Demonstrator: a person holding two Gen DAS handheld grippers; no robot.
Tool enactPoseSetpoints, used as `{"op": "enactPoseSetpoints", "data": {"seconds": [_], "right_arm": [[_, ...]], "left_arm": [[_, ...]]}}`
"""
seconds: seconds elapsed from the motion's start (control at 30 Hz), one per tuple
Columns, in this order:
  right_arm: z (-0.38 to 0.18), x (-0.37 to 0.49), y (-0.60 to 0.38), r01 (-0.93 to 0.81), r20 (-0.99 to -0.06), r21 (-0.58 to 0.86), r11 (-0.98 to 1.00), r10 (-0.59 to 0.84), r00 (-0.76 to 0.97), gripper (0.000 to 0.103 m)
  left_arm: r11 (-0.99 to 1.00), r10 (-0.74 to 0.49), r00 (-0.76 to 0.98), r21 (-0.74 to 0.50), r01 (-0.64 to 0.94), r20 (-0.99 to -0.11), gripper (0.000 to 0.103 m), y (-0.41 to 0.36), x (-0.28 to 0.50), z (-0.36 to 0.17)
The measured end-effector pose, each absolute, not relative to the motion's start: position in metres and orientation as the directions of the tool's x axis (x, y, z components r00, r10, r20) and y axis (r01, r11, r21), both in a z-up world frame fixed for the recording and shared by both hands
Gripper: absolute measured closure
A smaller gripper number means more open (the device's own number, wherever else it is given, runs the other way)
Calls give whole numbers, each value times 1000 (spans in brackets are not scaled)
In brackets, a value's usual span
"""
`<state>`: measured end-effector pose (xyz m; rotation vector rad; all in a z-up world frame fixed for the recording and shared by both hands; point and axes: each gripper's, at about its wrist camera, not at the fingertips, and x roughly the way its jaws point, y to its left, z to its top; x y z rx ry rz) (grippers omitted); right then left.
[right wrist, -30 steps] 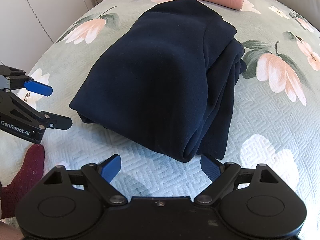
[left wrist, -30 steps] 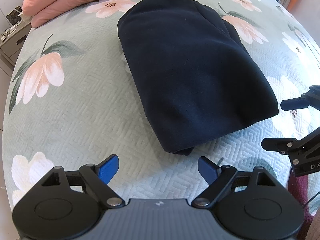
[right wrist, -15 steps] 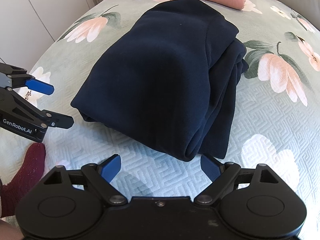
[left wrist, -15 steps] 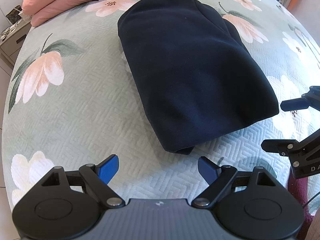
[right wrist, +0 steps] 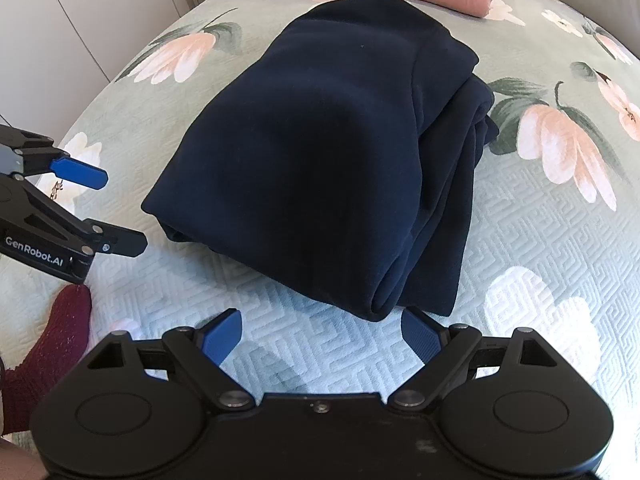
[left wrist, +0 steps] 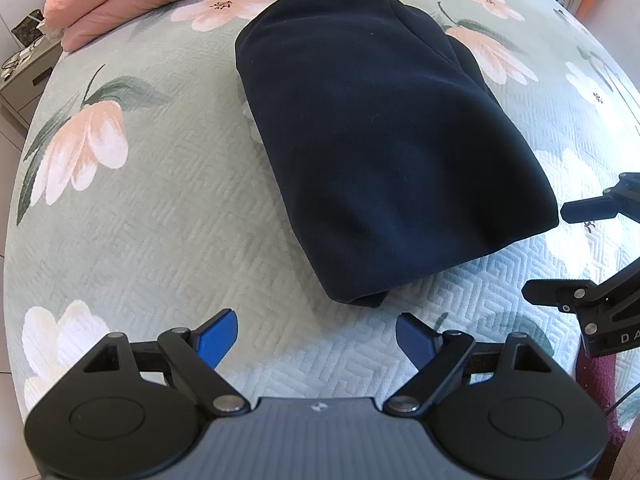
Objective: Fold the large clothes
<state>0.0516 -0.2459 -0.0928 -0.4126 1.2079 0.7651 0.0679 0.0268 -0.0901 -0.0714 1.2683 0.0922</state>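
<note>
a folded dark navy garment (left wrist: 384, 152) lies on the flowered bed (left wrist: 152, 208), while the left gripper (left wrist: 316, 336) and right gripper (right wrist: 322, 338) hover just short of its near edge, jaws released and empty

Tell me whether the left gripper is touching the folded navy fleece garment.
Apart. In the left wrist view, bare quilted bedspread shows between the open left gripper and the folded navy fleece garment.
</note>
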Motion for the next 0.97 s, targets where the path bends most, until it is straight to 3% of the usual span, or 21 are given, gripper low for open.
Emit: {"op": "enactPoseSetpoints", "data": {"seconds": [0.57, 0.97], "right_arm": [[-93, 50, -245, -719, -940, 108, 686, 305, 150, 2], [-94, 50, -245, -719, -940, 110, 687, 306, 148, 2]], "left_arm": [[992, 42, 299, 6, -123, -953, 15, 30, 68, -89], [993, 96, 325, 66, -103, -941, 8, 29, 69, -85]]}}
